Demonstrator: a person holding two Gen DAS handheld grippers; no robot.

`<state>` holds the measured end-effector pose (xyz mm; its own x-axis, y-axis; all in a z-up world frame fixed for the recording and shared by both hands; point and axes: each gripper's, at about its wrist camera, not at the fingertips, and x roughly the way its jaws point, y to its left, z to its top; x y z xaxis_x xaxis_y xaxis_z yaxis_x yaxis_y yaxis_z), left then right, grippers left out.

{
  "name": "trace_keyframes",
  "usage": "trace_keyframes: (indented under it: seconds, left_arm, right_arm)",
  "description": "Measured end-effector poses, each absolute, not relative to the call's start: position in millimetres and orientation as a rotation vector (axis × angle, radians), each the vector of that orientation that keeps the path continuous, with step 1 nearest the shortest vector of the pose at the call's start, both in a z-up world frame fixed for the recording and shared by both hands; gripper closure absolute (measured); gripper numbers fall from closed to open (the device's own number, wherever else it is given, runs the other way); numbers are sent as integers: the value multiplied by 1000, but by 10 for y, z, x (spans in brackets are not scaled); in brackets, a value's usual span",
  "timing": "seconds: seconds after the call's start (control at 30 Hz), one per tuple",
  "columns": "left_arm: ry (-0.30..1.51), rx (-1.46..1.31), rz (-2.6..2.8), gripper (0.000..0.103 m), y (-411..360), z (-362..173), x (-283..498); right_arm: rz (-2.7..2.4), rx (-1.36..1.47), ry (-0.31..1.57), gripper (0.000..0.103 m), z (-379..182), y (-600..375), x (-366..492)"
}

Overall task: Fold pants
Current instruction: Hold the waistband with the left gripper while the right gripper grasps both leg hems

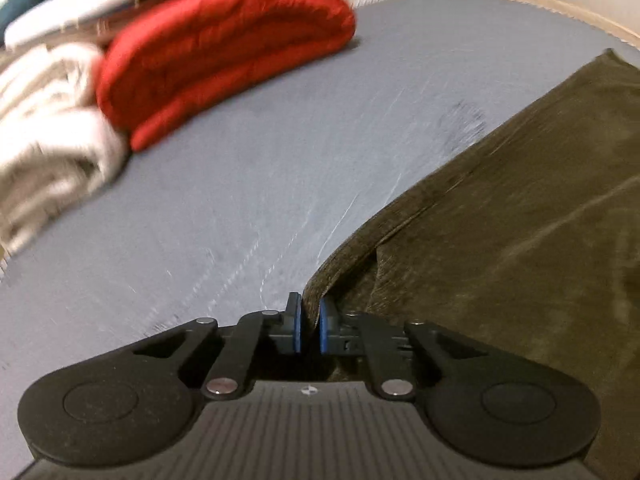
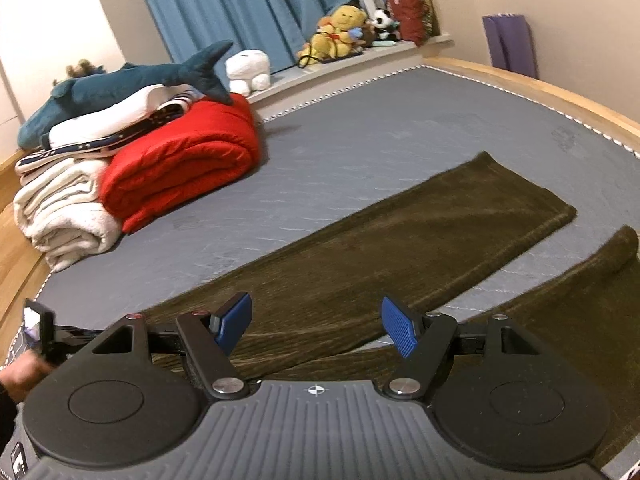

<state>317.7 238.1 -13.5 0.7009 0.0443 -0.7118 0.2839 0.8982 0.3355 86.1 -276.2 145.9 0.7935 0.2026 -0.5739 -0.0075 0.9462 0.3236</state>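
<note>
no text, label or number can be read anywhere here.

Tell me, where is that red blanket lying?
In the right wrist view, the red blanket lies folded at the mattress's far left, against the white blanket.

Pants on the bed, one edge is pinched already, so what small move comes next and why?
Probably close the right hand-held gripper on the cloth under it. The left hand-held gripper is already shut on an edge of the olive pants, whose legs lie flat and apart on the grey mattress; the right one is open above them, holding nothing.
</note>
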Motion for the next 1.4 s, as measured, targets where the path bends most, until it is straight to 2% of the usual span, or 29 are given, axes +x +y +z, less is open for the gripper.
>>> trace_keyframes:
  seconds: [0.13, 0.27, 0.37, 0.47, 0.57, 0.77, 0.93, 0.97, 1.4]
  left_arm:
    - [679, 469, -198, 95, 2198, 283, 2458]
    - [597, 564, -317, 96, 1880, 482, 1493]
    - [584, 590, -422, 96, 1823, 454, 896]
    - [612, 641, -523, 96, 1834, 233, 512]
    - [681, 672, -530, 96, 1911, -21, 501]
    - [706, 621, -518, 96, 1971, -46, 684]
    - [725, 643, -507, 95, 1876, -32, 701]
    - [724, 640, -510, 95, 1864, -23, 702]
    - [748, 625, -535, 95, 1941, -12, 873]
  right_arm:
    - [63, 337, 693, 29, 1303, -2900, 948]
    - [-21, 407, 785, 31, 980, -3067, 1072]
    - [-69, 494, 817, 40, 792, -3206, 1100]
    - [-118, 546, 766, 41, 757, -3330, 1073]
    - [-157, 593, 707, 41, 758, -3460, 1062]
    - [-174, 660, 636, 42, 644, -3660, 1189]
    - [-203, 764, 615, 68, 447, -3883, 1445]
    - [-206, 782, 612, 69, 409, -3923, 1501]
    - [-190, 912, 672, 68, -130, -4000, 2314]
